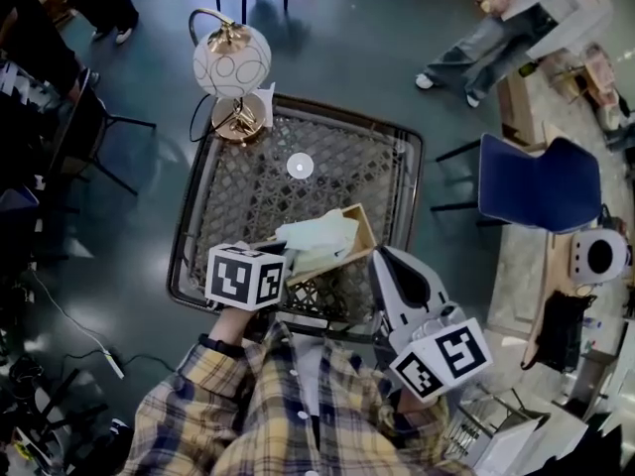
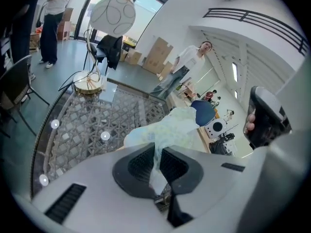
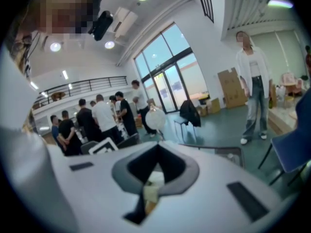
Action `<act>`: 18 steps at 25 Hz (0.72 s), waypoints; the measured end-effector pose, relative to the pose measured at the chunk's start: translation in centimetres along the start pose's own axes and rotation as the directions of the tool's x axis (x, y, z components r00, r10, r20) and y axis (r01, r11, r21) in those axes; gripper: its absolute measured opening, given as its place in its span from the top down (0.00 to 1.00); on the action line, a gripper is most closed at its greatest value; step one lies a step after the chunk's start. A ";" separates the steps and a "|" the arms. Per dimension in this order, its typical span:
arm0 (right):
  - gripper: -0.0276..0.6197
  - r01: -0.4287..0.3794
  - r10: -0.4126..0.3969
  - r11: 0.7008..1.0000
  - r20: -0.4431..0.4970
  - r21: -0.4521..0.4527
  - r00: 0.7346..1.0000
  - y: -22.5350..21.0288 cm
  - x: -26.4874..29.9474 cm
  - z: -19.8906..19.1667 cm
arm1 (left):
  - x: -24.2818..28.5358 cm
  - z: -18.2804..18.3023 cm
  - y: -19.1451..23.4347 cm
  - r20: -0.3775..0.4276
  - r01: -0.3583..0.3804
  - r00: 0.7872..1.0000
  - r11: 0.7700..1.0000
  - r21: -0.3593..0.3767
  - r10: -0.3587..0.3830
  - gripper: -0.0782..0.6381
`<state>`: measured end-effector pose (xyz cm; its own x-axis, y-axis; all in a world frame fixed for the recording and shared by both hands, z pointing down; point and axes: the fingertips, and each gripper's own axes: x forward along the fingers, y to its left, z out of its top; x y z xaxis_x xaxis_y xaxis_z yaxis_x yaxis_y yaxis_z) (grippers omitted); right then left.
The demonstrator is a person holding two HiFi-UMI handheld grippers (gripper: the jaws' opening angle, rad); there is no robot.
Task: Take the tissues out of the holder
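my left gripper (image 2: 156, 157) is clamped on a tissue (image 2: 170, 127). right gripper (image 3: 150, 181) pinches the holder (image 1: 367, 234). if that slips, the holder lifts too.

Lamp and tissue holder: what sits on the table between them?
Only a small white round spot on the table's lattice top lies between lamp and holder; the head view shows it.

Head view first: the left gripper (image 2: 158, 168) has its fingers lost behind its own marker cube (image 1: 245, 277), and the tissues (image 1: 319, 234) bury most of the holder (image 1: 363, 224). Our sleeve (image 1: 198, 405) covers the near rim of the bench (image 1: 327, 157). In the right gripper view, a pale scrap (image 3: 151, 188) sits between the fingers of the right gripper (image 3: 149, 198). It's too blurred to name, and we can't tell whether they pinch it.
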<state>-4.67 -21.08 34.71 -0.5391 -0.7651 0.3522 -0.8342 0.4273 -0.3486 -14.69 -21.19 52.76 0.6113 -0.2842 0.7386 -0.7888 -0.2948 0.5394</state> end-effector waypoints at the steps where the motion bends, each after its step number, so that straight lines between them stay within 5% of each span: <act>1: 0.94 0.000 0.000 1.000 -0.001 -0.002 1.000 0.2 0.1 0.0 | -0.6 0.3 -0.3 0.019 0.003 1.000 1.000 0.011 -0.003 0.86; 9: 0.94 -0.015 0.015 1.000 -0.005 -0.023 1.000 1.9 0.9 0.1 | -5.8 4.0 -2.3 0.189 -0.011 0.982 0.995 0.094 -0.007 0.86; 18: 0.94 -0.027 0.026 0.998 -0.022 -0.049 0.999 3.3 1.4 -0.2 | -11.2 7.4 -3.6 0.371 -0.045 0.929 0.991 0.127 -0.005 0.86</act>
<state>-8.22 -20.59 34.19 -0.5628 -0.7431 0.3622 -0.8242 0.4707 -0.3150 -18.19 -23.67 39.56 0.5954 -0.6010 0.5332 -0.8012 -0.3947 0.4498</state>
